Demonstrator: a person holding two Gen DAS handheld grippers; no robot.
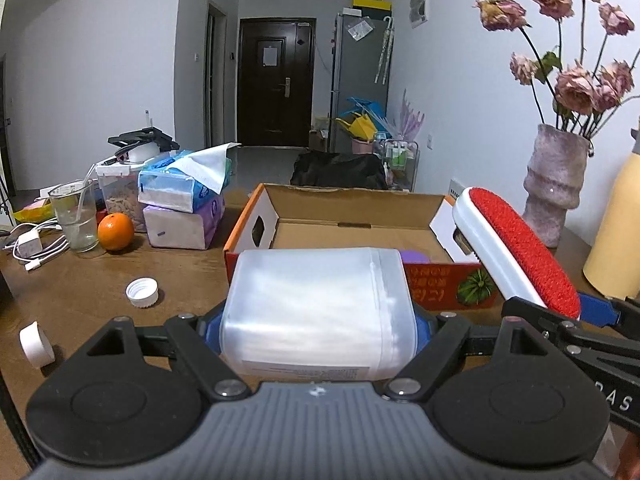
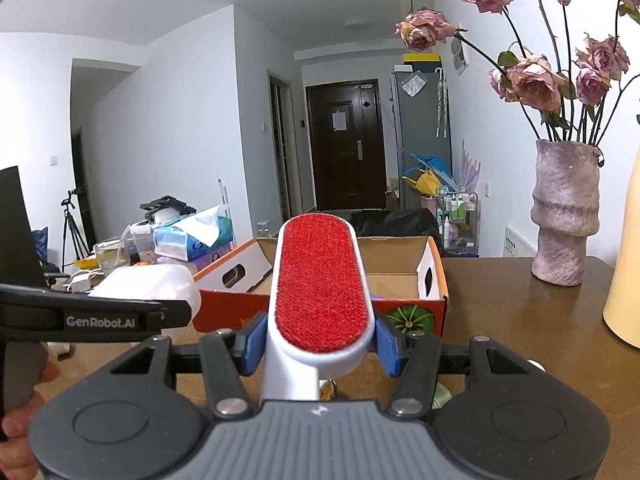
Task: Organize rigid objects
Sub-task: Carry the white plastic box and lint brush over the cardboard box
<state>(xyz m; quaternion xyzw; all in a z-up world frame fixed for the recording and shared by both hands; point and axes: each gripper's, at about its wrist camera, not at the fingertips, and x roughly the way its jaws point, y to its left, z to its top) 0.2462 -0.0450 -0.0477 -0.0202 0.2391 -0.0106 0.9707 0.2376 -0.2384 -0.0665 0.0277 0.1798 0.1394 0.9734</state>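
My left gripper (image 1: pixel 318 332) clamps the translucent jar (image 1: pixel 316 312): stiff, light, likely slick. Right gripper (image 2: pixel 320 340) pinches the lint brush (image 2: pixel 320 280); cardboard box (image 1: pixel 352 200) at 12 o'clock.

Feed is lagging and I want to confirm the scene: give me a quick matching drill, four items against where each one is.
Items:
1. translucent plastic jar
2. lint brush
3. white bottle cap
4. orange

Places:
A. beside the drinking glass
B. in the right gripper
C. in the left gripper
D. loose on the table, left of the cardboard box

Pairs: 1-C, 2-B, 3-D, 4-A
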